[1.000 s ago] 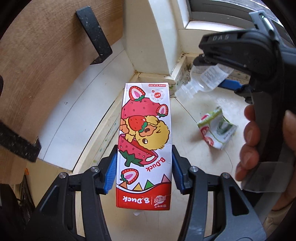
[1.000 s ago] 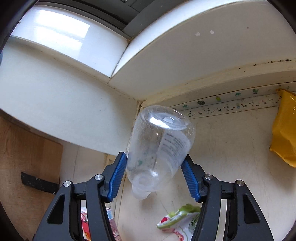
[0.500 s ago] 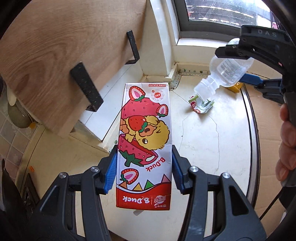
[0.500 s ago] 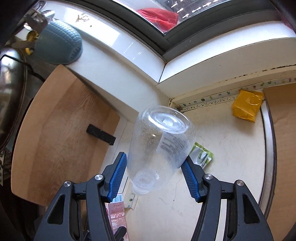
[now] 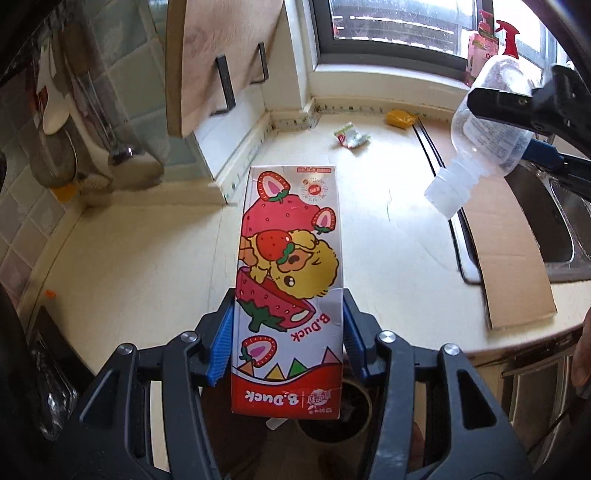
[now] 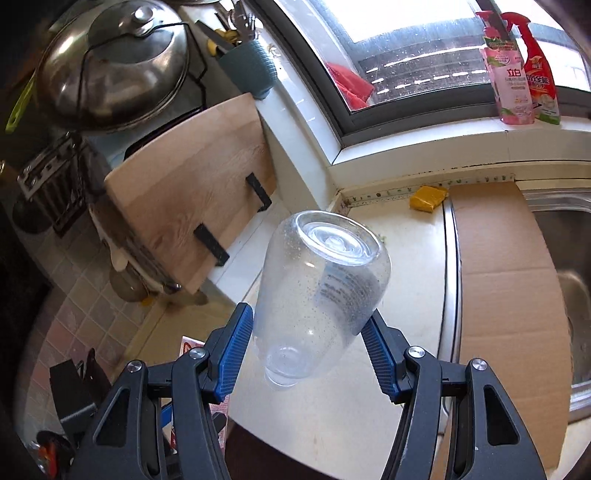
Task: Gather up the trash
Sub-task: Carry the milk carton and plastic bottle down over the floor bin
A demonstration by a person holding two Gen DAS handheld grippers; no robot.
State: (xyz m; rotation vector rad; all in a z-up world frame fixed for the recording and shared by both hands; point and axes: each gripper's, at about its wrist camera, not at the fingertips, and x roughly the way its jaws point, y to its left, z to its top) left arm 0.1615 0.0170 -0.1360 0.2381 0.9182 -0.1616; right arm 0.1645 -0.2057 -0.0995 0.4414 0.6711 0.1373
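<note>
Carton (image 5: 288, 280) lengthwise in left tool's (image 5: 288, 343) pinch, top nearest camera; bottle (image 6: 317, 295) base-forward in right tool's (image 6: 310, 347).

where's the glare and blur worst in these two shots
Left wrist view: window is blown out; hanging utensils at the left edge are smeared; carton is sharp. Right wrist view: sunlight washes out the window; highlights glint on the bottle base and pot lid.

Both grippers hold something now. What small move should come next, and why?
Probably carry both items off the counter to a bin, which is not in view. The left gripper is shut on the strawberry carton, the right gripper on the clear bottle, so neither can take the green wrapper or yellow packet.
</note>
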